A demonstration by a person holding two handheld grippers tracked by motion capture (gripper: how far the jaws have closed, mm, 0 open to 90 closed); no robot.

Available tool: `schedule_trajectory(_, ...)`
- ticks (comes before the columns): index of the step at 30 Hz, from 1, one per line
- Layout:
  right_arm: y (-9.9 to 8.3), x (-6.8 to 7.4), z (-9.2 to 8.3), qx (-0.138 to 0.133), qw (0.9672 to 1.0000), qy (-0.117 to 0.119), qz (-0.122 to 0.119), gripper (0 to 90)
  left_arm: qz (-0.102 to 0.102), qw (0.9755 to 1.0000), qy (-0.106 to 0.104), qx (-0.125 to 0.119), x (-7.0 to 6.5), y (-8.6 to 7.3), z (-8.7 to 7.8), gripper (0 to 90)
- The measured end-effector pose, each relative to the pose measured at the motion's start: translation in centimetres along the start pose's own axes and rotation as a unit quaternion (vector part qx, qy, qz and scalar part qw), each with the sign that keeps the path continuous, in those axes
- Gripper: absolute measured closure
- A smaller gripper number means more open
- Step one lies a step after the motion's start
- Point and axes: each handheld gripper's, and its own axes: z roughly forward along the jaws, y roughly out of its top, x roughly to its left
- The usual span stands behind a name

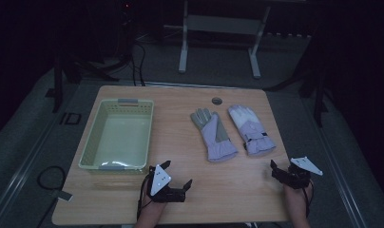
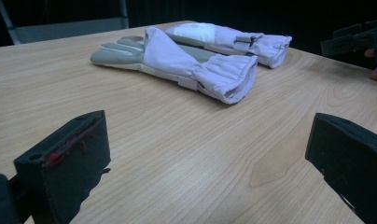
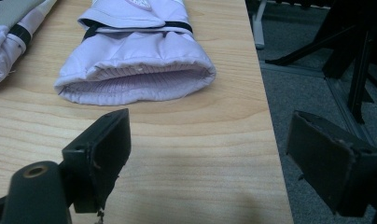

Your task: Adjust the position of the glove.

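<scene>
**Both grippers wide and empty, gloves lying ahead**

While our two hands rest near the front edge of the wooden table (image 1: 180,204), we hold both grippers with their jaws spread wide and nothing between them. Our left gripper (image 1: 177,175) sits just in front of the pale green basket (image 1: 93,142), which stands on the table's left half. In the left gripper view we look along its black jaws across bare wood toward the left glove (image 2: 177,63), which lies flat, its grey fingers pointing away and its ruffled cuff toward us. Behind it lies the right glove (image 2: 233,39).

Our right gripper (image 1: 279,172) is by the table's right edge, near the cuff of the right glove (image 1: 252,130). In the right gripper view its jaws frame that open cuff (image 3: 135,79), lilac with a ribbed lining and a black strap across the wrist; the cuff lies close in front of the jaws but is not touched by them. From above, we see the two gloves side by side, just apart, well right of the basket, their fingers toward a small round hole (image 1: 216,100) at the table's far edge.
</scene>
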Motion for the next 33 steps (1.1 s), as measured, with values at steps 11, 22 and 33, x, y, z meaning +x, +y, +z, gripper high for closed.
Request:
schedule_trajectory(11, 0.1, -0.1, 0.0, 0.005, 0.9999, 0.007, 0.006, 13.4, 0.005, 1.0, -0.005, 0.006, -0.2, 0.0, 0.0, 0.0)
schedule_trajectory(22, 2.1, -0.8, -0.5, 0.023, 0.9994, 0.019, 0.018, 13.3, 0.003, 0.9999, -0.007, 0.012, -0.3, 0.1, 0.1, 0.0)
schedule_trajectory(33, 5.5, -0.7, -1.6, 0.01, 0.999, 0.042, 0.016, 12.5, 0.0, 0.9999, -0.007, 0.013, -0.2, 0.1, 0.1, 0.0)
